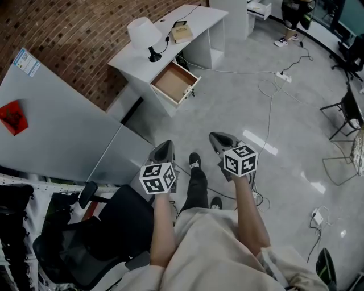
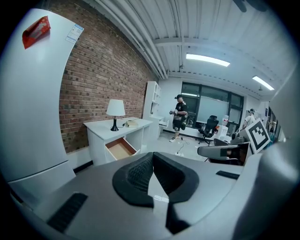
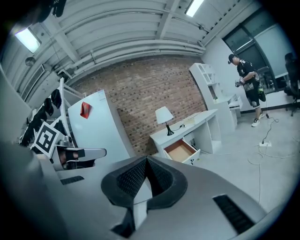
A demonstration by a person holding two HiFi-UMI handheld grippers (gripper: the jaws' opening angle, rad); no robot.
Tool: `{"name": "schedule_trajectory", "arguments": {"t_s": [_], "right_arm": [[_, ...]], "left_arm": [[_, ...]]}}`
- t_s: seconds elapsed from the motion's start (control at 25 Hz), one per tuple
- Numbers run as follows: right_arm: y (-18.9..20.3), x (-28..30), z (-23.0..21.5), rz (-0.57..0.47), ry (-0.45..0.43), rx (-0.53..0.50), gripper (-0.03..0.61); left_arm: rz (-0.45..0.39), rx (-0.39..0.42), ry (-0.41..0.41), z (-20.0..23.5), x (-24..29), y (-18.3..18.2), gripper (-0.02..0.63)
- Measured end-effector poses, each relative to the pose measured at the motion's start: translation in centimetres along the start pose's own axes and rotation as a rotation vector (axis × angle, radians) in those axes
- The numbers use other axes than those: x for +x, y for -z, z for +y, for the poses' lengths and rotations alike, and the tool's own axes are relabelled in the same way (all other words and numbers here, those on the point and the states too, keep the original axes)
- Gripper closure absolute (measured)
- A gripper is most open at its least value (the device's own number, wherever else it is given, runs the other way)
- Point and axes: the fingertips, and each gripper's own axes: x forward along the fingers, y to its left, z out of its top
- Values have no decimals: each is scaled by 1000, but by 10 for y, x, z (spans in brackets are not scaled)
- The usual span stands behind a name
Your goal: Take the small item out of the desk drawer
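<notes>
Head view: left gripper [image 1: 164, 149] and right gripper [image 1: 220, 141], both pressed together and empty, aimed at the distant open drawer [image 1: 173, 82], ready to approach

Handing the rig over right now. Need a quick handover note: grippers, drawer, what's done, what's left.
Left gripper: shut, empty.
Right gripper: shut, empty. Both are held out in front of the person, far from the desk.
Drawer: pulled open, below the lamp. The small item can't be made out from here.
Done: drawer open.
Left: walk up, find the item, grip it, lift it out.
</notes>
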Motion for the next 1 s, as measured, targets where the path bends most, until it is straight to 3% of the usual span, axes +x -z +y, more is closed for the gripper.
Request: {"name": "schedule_trajectory", "arguments": {"t_s": [0.36,0.64,1.0], "right_arm": [[-16,41,-41,9,43,31,554],[-60,103,-85,-10,70,54,554],[-66,196,-135,84,118,127,554]], "left_arm": [[12,-49,22,29,67,-13,597],[36,-96,42,68,147,-26,597],[80,-96,114,116,242,-68,597]]}}
